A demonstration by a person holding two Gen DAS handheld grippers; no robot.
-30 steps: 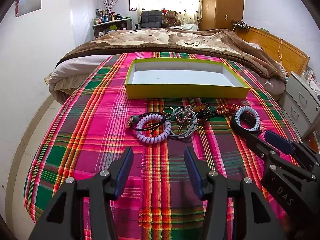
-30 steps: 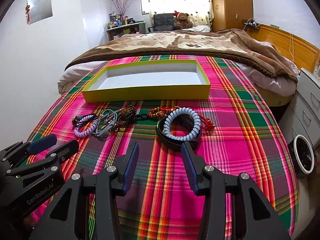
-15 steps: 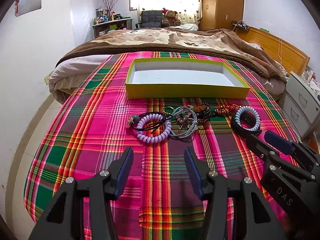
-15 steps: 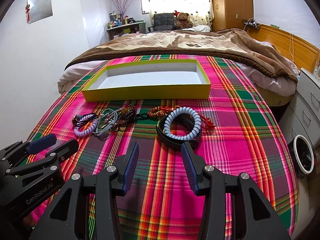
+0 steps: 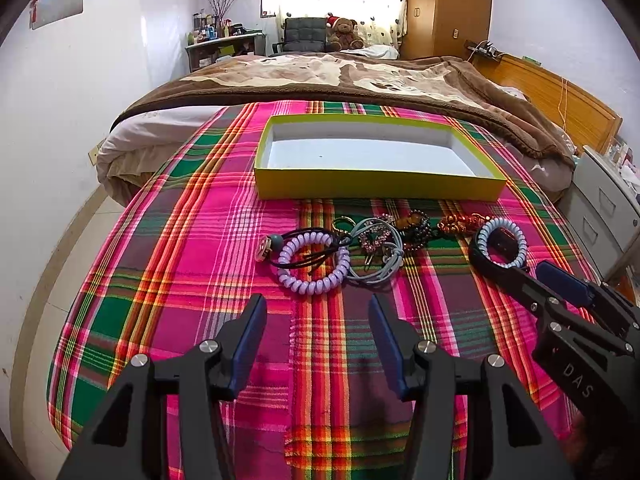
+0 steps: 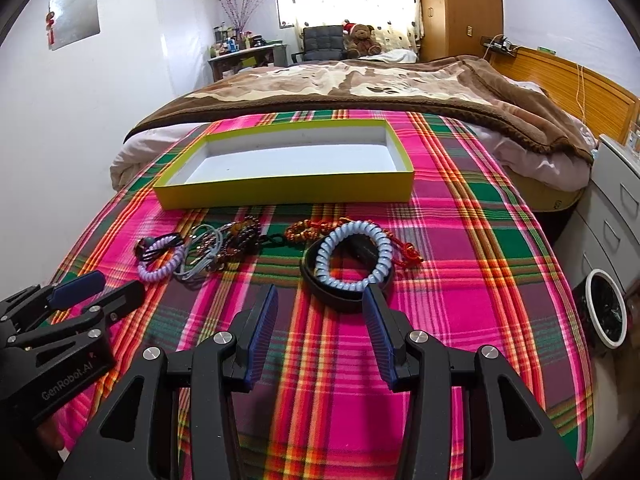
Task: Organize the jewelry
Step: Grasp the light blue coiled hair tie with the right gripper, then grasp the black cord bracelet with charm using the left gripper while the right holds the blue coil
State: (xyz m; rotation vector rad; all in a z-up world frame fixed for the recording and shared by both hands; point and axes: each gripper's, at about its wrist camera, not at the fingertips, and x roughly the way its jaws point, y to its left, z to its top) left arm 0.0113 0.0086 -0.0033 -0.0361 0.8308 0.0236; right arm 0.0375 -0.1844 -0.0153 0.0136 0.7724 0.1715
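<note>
Right tool (image 6: 318,304) seems slightly nearer the blue coil bracelet (image 6: 352,258); both tools stay apart, empty.

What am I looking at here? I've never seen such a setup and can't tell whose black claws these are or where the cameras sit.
No robot: a person holds a hand tool with two fingers in each hand, each tool carrying a camera looking forward along them. One picture is from the left gripper, the other from the right gripper; each also glimpses the other tool at its edge. Both stand open and hold nothing. On the plaid blanket lie a purple coil bracelet, a blue coil bracelet on a black band, and tangled beads and cords. Behind them sits an empty yellow box.
</note>
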